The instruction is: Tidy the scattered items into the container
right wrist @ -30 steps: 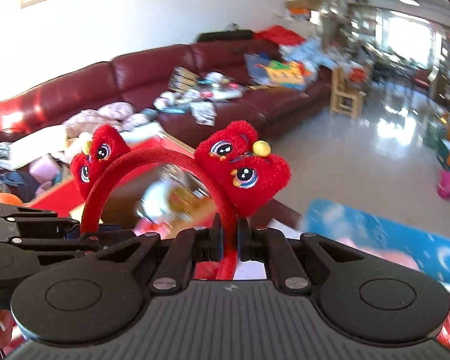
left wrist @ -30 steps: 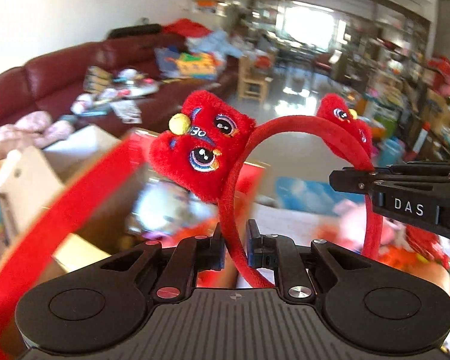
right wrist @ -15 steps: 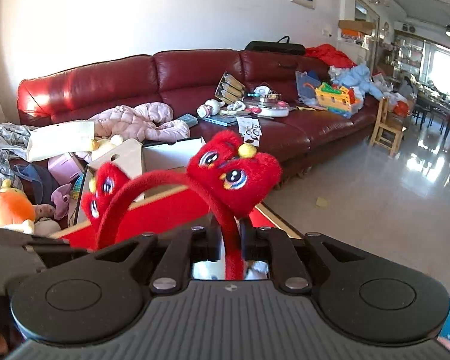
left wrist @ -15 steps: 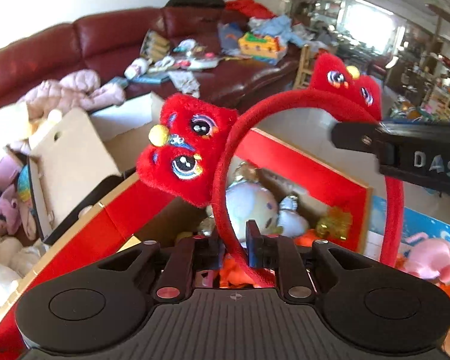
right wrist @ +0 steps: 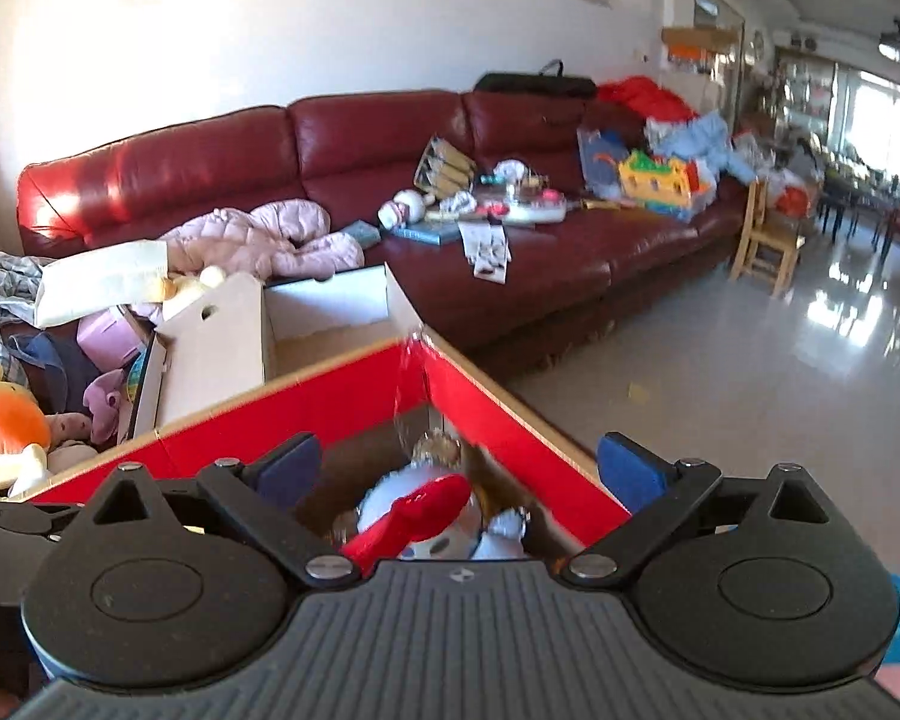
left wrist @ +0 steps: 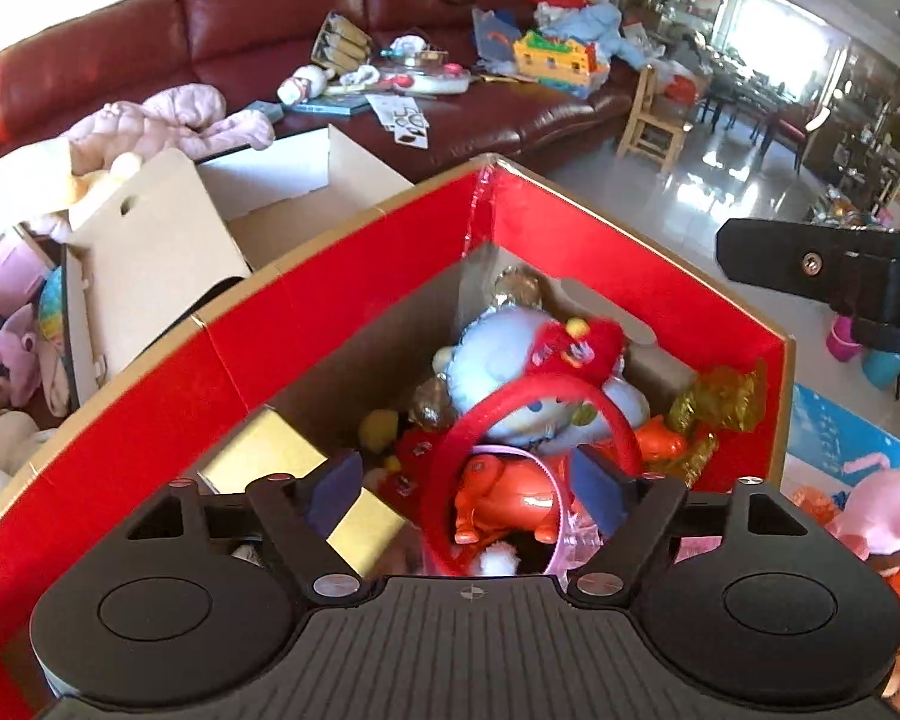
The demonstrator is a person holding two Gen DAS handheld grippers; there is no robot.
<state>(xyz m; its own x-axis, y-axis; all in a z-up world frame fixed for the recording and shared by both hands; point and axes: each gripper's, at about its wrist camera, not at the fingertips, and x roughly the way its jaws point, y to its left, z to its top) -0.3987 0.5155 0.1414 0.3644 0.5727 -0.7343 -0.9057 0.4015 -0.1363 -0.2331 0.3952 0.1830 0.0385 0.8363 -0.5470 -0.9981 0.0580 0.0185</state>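
Note:
A red plush headband point(left wrist: 513, 405) with cartoon-face ears lies inside the big red-lined cardboard box point(left wrist: 342, 294), on top of a white-blue plush and an orange toy pig point(left wrist: 498, 504). My left gripper point(left wrist: 468, 486) is open and empty just above the box contents. My right gripper point(right wrist: 459, 468) is open and empty over the box point(right wrist: 342, 414); the headband point(right wrist: 408, 519) shows blurred below it. The right gripper's body point(left wrist: 834, 276) shows at the right of the left wrist view.
A white cardboard box point(right wrist: 306, 324) stands behind the red box. A dark red sofa point(right wrist: 390, 138) covered in toys, books and a pink jacket runs along the wall. Plush toys lie at the left point(right wrist: 6, 420) and right point(left wrist: 882, 510). A glossy floor point(right wrist: 750, 348) extends to the right.
Both grippers opened and let go of the headband, which dropped into the red box. Both grippers tilted down toward the box.

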